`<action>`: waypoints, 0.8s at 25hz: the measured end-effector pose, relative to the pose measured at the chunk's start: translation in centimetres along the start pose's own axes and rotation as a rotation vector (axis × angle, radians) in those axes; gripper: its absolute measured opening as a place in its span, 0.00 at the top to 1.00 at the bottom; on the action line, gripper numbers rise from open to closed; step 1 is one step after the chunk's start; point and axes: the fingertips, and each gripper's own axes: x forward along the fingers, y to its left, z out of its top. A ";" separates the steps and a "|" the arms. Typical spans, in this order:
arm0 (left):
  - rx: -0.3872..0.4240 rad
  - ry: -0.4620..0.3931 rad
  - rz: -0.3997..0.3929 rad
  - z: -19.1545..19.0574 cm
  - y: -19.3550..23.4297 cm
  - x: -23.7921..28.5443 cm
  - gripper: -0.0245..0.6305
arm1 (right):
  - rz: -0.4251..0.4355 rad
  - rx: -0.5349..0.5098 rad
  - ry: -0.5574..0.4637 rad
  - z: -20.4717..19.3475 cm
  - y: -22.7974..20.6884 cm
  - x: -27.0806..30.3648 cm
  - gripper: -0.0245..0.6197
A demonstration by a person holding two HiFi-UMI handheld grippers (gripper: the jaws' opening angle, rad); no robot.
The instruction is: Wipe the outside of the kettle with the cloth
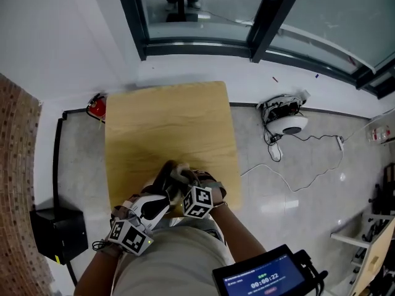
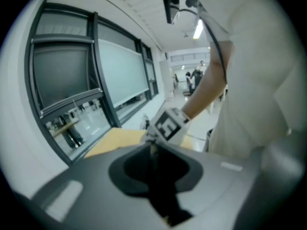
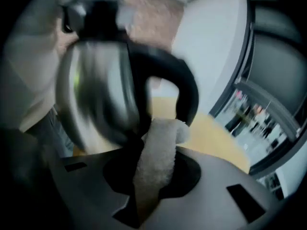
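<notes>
A steel kettle with a black loop handle hangs blurred and tilted just ahead of my right gripper. That gripper is shut on a folded white cloth, whose top end reaches the kettle's lower side by the handle. My left gripper is shut on a thin dark part of the kettle; which part is hidden. In the head view both grippers meet over the table's near edge, with the left gripper, dark kettle, cloth and right gripper close together.
The wooden table stretches away in front of me. Left of it on the floor are a black box and a red object. A white device with cables lies on the floor at right. A tablet screen sits at my waist.
</notes>
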 end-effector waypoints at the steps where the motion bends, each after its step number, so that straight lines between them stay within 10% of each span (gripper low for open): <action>1: 0.000 0.001 -0.003 -0.1 -0.1 0.0 0.90 | 0.032 0.001 0.078 -1.2 0.5 0.9 0.85; 7: -0.004 0.002 0.002 -0.1 0.2 -0.1 0.90 | -0.125 0.051 -0.232 3.9 -1.4 -3.7 0.85; 10: -0.009 0.000 -0.002 -0.3 0.1 0.1 0.90 | 0.028 0.170 0.046 -1.7 0.5 1.0 0.85; 13: -0.019 -0.011 -0.008 -0.6 0.0 0.2 0.90 | 0.096 -0.025 0.146 -2.1 2.0 0.0 0.85; 20: -0.097 -0.002 -0.030 -0.2 0.9 0.3 0.96 | -0.042 0.461 -0.387 4.5 -4.5 -13.5 0.85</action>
